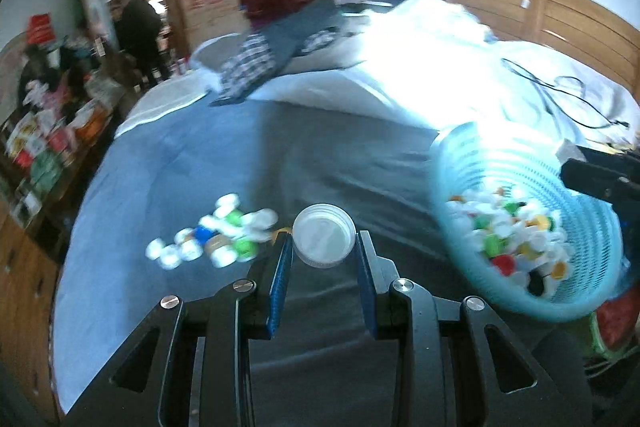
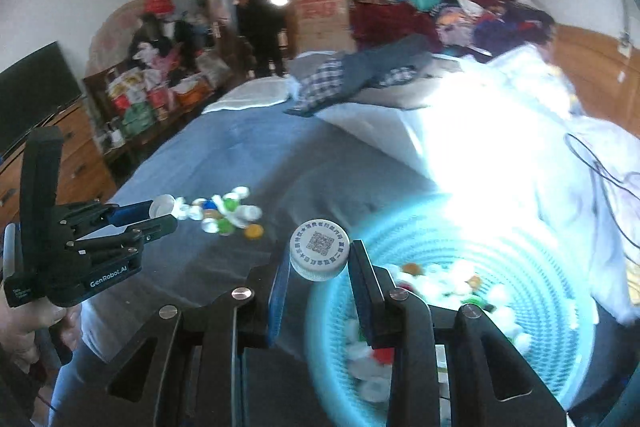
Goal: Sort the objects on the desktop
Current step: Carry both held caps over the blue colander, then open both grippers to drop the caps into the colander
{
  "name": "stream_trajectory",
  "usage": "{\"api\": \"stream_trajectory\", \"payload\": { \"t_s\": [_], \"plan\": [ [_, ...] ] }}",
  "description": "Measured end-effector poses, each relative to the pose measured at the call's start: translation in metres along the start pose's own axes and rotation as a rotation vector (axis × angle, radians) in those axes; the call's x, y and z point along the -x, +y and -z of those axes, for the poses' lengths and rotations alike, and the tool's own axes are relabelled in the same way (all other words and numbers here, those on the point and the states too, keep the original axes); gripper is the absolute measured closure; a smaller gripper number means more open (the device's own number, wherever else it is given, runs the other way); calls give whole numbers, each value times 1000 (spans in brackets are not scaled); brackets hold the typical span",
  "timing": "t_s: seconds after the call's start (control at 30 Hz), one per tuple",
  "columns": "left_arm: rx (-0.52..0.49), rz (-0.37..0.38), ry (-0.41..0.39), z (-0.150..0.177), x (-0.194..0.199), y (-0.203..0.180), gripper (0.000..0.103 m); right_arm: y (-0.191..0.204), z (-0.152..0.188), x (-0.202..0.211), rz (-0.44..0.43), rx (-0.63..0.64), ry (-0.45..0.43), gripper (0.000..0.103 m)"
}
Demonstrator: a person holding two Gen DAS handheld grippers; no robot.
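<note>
The left gripper (image 1: 324,247) and right gripper (image 2: 319,259) are each pinching a white plastic bottle cap (image 1: 323,241) (image 2: 320,250); both should be centring above the turquoise woven plastic basket (image 2: 532,259) before letting go.

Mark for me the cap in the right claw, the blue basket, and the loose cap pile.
QR-code cap (image 2: 319,249): right wrist view, on its printed top.
Blue basket (image 2: 532,259): right wrist view, inner wall.
Loose cap pile (image 1: 216,237): left wrist view, pile's middle.
</note>
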State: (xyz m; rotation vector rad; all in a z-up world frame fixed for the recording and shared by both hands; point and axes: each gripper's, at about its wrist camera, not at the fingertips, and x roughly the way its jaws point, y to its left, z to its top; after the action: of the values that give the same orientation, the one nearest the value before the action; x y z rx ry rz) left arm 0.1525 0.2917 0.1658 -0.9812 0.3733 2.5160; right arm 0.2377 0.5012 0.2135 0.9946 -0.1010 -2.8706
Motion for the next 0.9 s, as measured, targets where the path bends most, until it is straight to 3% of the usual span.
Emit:
{"api": "stream_trajectory", "payload": {
  "t_s": [0.23,0.43,0.57,0.9],
  "plan": [
    [-61,153,39,-42,-16,-64,77,-53,-3,13,60,-36,46,71],
    [-87,328,150,-65,-40,-115,77,-95,-2,15,89,-65,108,70],
    [-101,390,217,-73,-54,-138,77,-113,3,9,91,-94,135,70],
    [-126,402,246,-80,-60,-157,77,-123,12,1,96,-127,150,70]
  ]
}}
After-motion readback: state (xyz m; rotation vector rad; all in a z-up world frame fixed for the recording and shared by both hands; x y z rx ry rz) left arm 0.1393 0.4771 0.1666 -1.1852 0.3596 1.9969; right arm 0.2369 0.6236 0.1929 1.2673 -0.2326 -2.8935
